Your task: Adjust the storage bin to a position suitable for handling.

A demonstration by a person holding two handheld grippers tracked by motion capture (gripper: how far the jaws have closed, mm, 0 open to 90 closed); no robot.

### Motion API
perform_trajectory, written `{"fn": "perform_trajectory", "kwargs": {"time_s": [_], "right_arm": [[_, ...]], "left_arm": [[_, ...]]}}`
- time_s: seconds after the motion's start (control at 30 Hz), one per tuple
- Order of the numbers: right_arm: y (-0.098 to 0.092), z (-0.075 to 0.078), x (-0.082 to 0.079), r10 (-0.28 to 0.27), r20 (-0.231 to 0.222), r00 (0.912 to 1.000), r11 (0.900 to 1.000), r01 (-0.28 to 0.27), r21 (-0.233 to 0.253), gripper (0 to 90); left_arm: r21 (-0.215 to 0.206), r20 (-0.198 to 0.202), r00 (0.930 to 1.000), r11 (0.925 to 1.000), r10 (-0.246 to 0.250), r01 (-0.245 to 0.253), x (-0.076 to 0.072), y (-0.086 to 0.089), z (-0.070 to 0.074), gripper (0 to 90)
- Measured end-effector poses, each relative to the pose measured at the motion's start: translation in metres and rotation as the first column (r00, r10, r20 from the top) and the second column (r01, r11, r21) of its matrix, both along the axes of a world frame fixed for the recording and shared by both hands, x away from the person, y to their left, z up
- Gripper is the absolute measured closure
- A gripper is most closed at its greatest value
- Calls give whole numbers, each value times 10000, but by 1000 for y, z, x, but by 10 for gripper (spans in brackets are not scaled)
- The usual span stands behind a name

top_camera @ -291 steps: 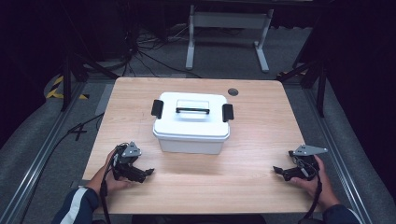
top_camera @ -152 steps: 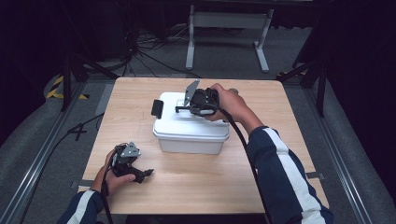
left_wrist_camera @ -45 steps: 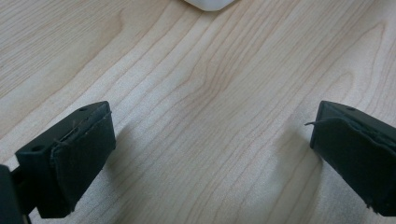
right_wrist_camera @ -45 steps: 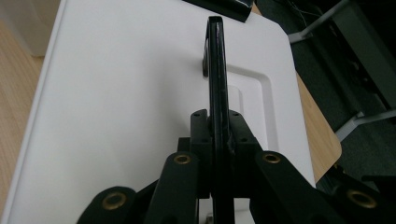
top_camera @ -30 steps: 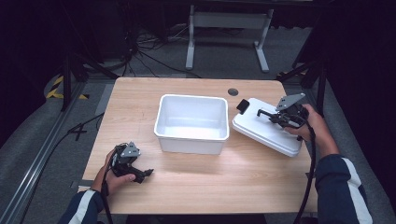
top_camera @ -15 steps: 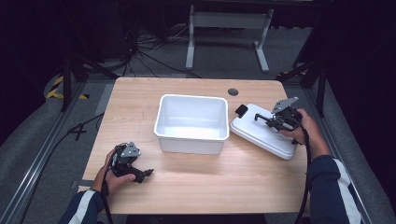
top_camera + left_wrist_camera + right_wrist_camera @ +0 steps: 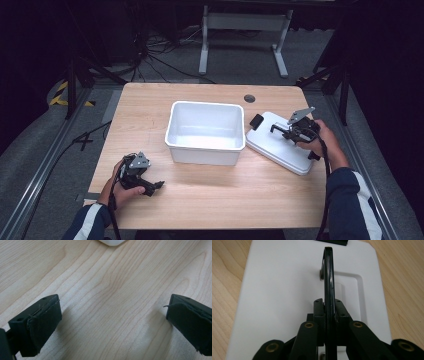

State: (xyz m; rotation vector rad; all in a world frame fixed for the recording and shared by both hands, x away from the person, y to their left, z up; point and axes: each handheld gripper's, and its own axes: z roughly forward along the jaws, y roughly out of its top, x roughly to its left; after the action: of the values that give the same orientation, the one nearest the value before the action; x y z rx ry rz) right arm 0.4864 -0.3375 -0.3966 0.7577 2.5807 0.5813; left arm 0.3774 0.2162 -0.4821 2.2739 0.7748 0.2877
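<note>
Right of the white box [image 7: 205, 131], my right claw [image 7: 283, 131] is clamped on the lid's black handle [image 7: 329, 277]; the lid [image 7: 280, 145] lies on the tabletop [image 7: 220, 195]; my left claw [image 7: 112, 322] rests spread apart.

A white lid [image 7: 280, 142] with a black handle [image 7: 329, 277] sits under the right claw [image 7: 289, 131]; beside it, a white tub [image 7: 205, 131] on pale wood-grain table [image 7: 220, 195].
</note>
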Motion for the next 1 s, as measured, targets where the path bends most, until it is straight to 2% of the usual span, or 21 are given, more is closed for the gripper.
{"fn": "perform_trajectory", "kwargs": {"time_s": [0.13, 0.3, 0.53, 1.0], "right_arm": [[-1, -4, 0, -71, -62, 10000, 9999, 70, -91, 824], [-3, -4, -1, -173, -57, 9998, 9998, 174, 102, 778], [-5, 3, -4, -99, 151, 9998, 9993, 94, 352, 753], [2, 18, -13, 3, 405, 9992, 9957, -40, 925, 642]], "left_arm": [[7, -1, 10000, 10000, -5, 5, 0, 0, 0, 5], [1, -6, 10000, 10000, 9, -9, 0, 0, 0, 5], [-1, 2, 10000, 10000, -1, 1, 0, 0, 0, 5], [2, -3, 10000, 10000, -3, 3, 0, 0, 0, 5]]}}
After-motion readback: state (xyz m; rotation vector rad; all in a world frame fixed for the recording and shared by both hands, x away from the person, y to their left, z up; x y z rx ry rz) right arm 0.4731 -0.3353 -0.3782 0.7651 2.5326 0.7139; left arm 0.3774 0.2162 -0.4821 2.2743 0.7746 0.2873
